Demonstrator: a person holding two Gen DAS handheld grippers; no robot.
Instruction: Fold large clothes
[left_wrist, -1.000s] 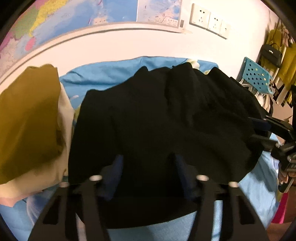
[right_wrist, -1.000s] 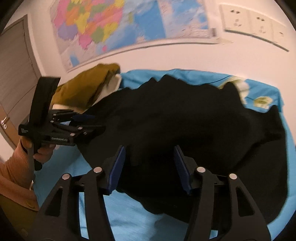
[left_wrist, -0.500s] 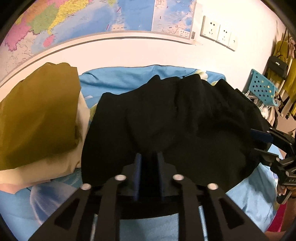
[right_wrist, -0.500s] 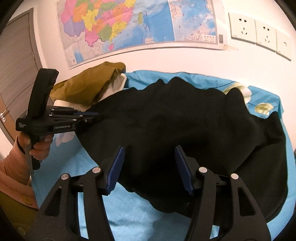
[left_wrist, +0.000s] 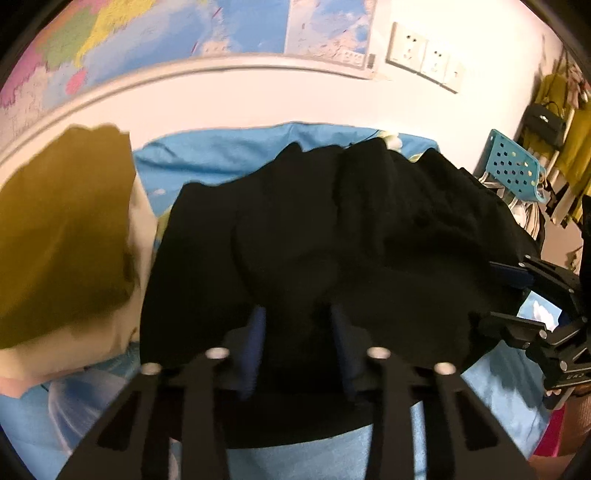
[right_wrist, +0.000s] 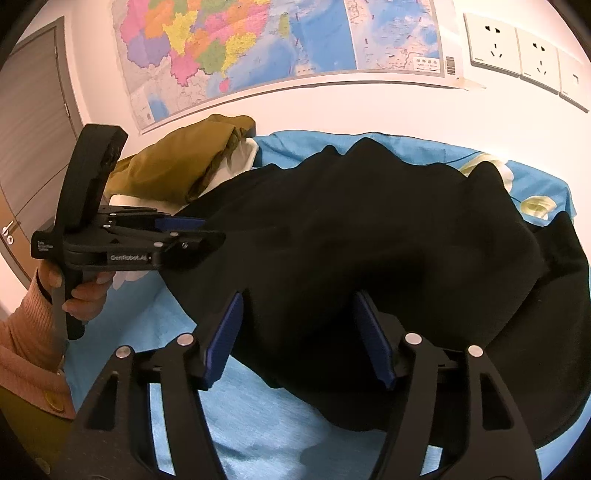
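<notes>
Olive garment (right_wrist: 177, 166) beside black garment (right_wrist: 369, 236); left gripper (left_wrist: 295, 343) apparently pinches it, right gripper (right_wrist: 297, 332) spread.

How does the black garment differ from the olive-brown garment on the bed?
The black garment lies spread and rumpled over the blue bed; the olive-brown garment is a compact bundle. The black one is far larger and darker than the olive-brown one. Both lie on this bed.
</notes>
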